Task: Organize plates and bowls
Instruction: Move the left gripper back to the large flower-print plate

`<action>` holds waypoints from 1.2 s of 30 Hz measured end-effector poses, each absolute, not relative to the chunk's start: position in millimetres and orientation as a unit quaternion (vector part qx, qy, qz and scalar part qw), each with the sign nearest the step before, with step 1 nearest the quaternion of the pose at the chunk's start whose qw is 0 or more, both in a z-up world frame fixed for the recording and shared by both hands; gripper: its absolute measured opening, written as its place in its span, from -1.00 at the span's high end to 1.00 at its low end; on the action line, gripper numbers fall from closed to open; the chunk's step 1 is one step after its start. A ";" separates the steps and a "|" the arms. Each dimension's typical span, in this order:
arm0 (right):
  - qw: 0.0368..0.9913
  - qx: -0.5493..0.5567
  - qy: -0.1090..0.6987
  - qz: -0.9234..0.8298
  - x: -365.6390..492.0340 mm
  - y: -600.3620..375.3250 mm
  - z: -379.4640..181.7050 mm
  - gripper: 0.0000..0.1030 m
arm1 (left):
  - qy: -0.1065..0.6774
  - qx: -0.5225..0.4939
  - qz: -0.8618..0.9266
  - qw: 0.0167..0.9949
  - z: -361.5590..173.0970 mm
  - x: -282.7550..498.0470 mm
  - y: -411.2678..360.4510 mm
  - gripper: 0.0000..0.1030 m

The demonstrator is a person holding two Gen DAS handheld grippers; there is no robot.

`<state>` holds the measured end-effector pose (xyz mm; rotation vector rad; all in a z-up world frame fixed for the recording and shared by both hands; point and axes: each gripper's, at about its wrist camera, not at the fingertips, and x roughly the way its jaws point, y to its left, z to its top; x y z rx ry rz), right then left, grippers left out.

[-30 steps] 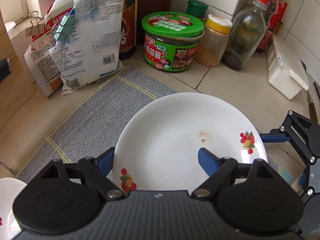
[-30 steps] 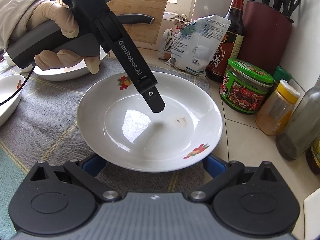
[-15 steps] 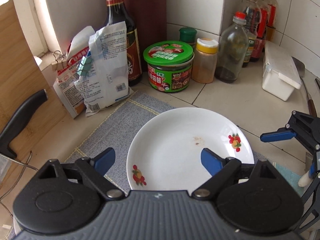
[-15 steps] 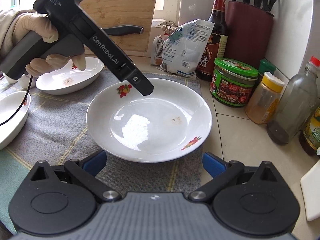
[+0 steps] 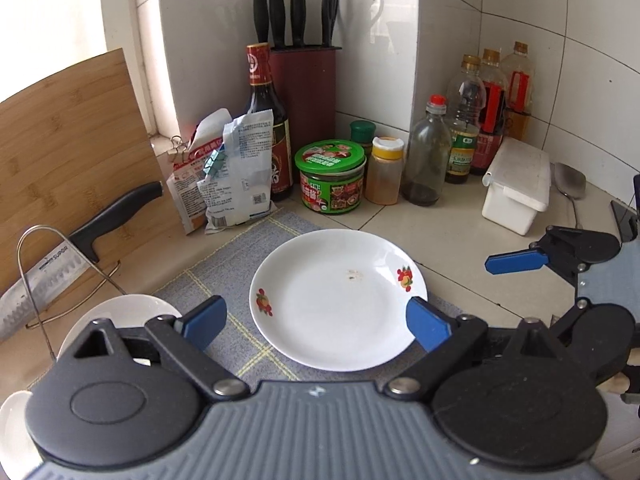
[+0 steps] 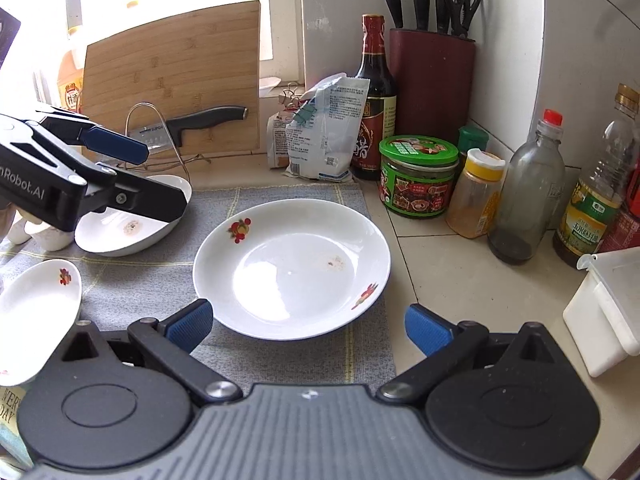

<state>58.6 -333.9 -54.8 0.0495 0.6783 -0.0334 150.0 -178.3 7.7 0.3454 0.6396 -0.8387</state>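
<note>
The plate (image 6: 292, 268) lies flat on the grey mat (image 6: 280, 356), near the jars, where either tool can reach its rim. The left tool (image 5: 316, 320) and the right tool (image 6: 308, 326) both hang above it, spread wide and holding nothing.

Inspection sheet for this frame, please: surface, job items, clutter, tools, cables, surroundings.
Surface: tiled counter with grey mat.
Job's things: large plate, lightly stained, flat on the mat; oval dish and small bowl to its left.
Clutter: green-lidded jar, sauce bottle, clipped bags, white box.
Grippers: left tool and right tool open, empty.
Cables: nothing seen.
Surroundings: cutting board, cleaver, knife block.
</note>
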 end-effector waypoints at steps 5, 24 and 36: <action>0.945 0.003 0.328 -0.002 39.4 -314.9 -47.3 -1.00 | 0.304 0.149 -0.379 0.861 3.4 118.0 -160.6 -0.87; 0.937 -0.033 0.339 0.075 -25.0 -279.4 -48.0 -1.00 | 0.318 0.075 -0.246 0.912 -28.5 3.0 -82.4 -0.87; 0.932 -0.023 0.345 0.108 -15.7 -258.6 -51.2 -1.00 | 0.338 0.071 -0.215 0.913 -38.2 5.2 -41.0 -0.87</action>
